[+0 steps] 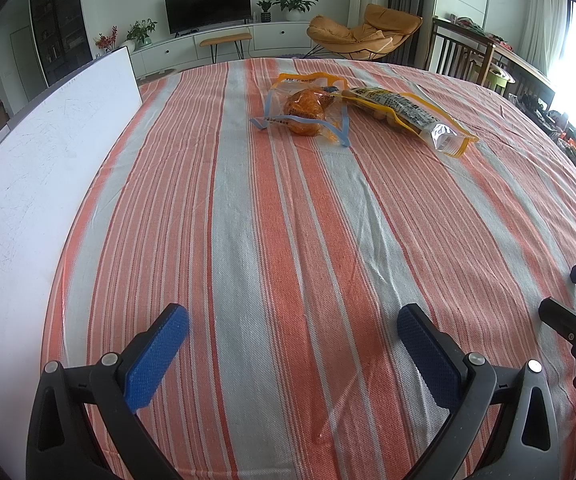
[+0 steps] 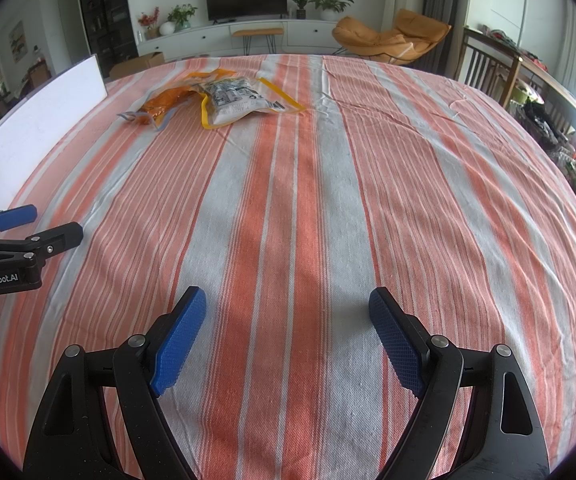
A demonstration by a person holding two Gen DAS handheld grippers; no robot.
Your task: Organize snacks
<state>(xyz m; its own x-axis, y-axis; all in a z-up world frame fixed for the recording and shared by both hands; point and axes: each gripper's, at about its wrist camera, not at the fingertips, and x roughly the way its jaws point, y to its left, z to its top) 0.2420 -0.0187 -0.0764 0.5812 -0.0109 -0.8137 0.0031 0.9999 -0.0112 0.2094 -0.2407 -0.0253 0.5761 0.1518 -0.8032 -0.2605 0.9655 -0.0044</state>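
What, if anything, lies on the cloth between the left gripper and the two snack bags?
Nothing visible. Only bare striped tablecloth lies between the open left gripper and the blue-edged snack bag and yellow-edged snack bag. The white board stands off to the left, outside that path.

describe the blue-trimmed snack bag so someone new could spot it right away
On the orange-and-grey striped tablecloth, look at the far end, toward the TV, where two snack bags lie touching. The blue-trimmed bag is the one nearer the white board. It is clear with blue edging and shows a round orange lump inside, unlike the long yellow-edged printed bag beside it.
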